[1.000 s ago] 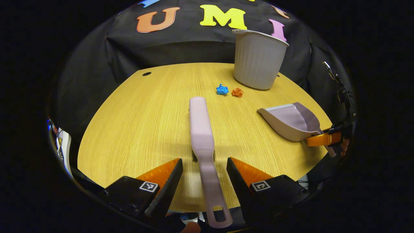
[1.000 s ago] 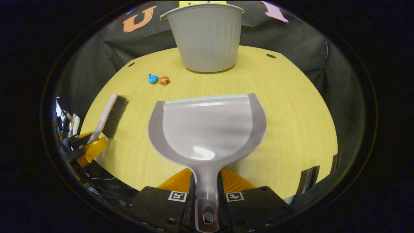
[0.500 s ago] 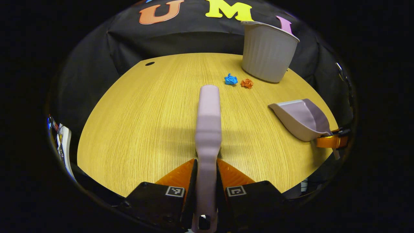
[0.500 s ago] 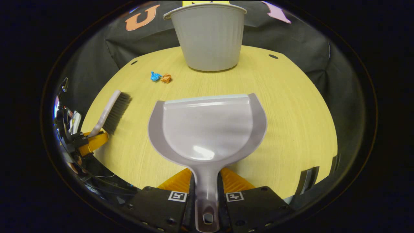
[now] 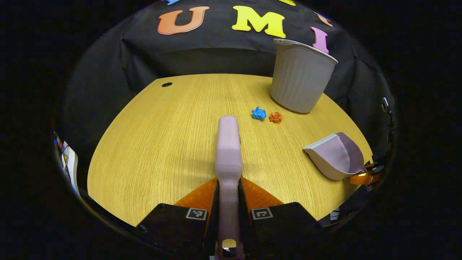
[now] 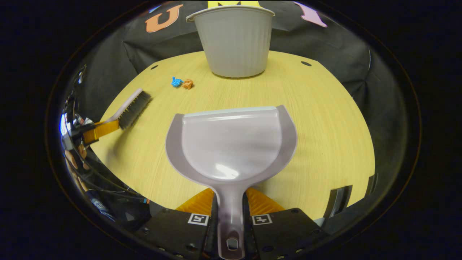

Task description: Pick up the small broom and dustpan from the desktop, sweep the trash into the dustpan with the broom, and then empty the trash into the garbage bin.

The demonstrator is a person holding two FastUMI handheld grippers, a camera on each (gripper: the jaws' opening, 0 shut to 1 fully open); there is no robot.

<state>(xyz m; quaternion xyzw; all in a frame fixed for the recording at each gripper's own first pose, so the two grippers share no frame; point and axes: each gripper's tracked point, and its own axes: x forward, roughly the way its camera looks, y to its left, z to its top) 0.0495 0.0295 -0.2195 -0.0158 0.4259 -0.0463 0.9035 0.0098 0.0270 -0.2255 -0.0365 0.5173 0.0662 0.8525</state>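
Wooden table (image 5: 162, 144), two paper scraps (image 5: 267, 115), left claw (image 5: 228, 202) clamping broom (image 5: 228, 148), right claw (image 6: 230, 209) clamping dustpan (image 6: 231, 144)

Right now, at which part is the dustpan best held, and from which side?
By its narrow handle, from behind, opposite the open lip. The dustpan tapers to a straight stem that fits between two fingers; the right gripper already clamps it there.

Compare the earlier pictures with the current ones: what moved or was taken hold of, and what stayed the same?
The left gripper closed its fingers on the broom handle, open around it a second ago, and lifted the broom off the table. The right gripper stayed shut on the dustpan. The blue scrap, orange scrap and bin stayed put.
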